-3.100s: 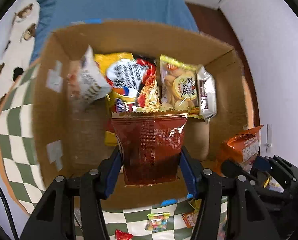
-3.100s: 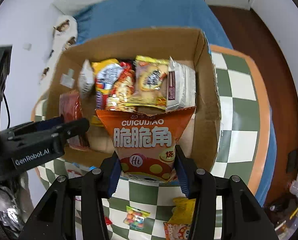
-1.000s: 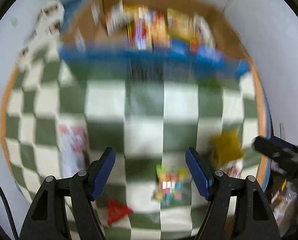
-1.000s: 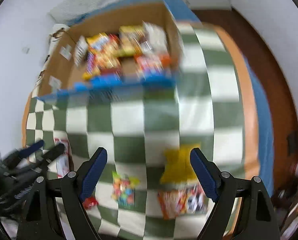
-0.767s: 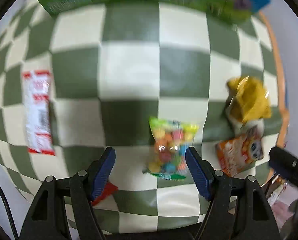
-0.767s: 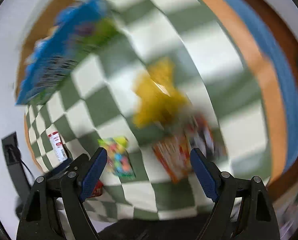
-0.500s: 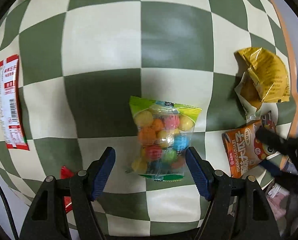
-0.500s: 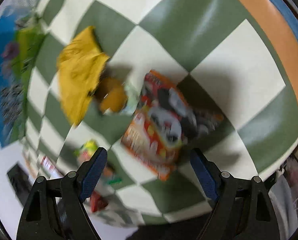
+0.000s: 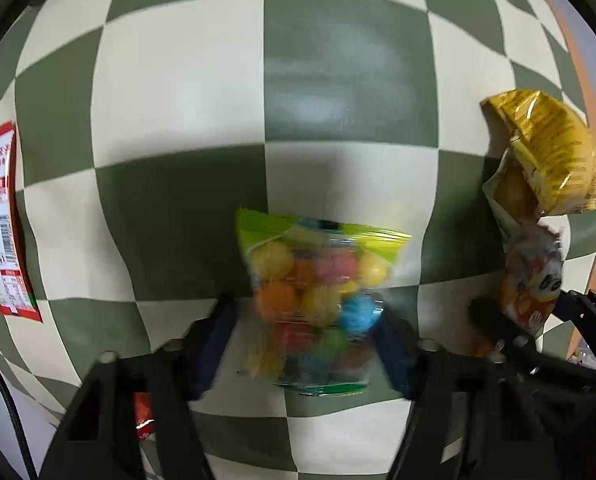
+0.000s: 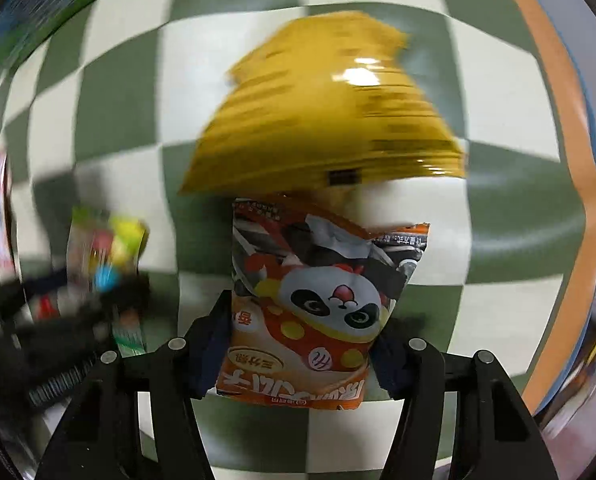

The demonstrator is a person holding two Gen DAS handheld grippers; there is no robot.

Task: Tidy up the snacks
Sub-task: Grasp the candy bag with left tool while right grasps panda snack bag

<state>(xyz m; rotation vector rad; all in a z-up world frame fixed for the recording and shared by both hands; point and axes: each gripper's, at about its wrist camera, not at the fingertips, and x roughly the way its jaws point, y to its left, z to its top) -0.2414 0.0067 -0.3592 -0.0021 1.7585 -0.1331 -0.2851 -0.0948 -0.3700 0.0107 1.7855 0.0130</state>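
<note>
A clear plastic bag of coloured candy balls with a green top strip (image 9: pixel 318 300) lies on the green and cream checkered tablecloth (image 9: pixel 178 80), and the left gripper (image 9: pixel 308 350) has its blue-padded fingers on both sides of the bag's lower part, though blur hides whether they already press it. Well to its right, an orange snack packet with a panda picture (image 10: pixel 318 308) is pinched between the pressed fingers of the right gripper (image 10: pixel 298 360), its top touching a crumpled yellow foil bag (image 10: pixel 326 112). A long red and white wrapper (image 9: pixel 2 220) lies far to the left.
</note>
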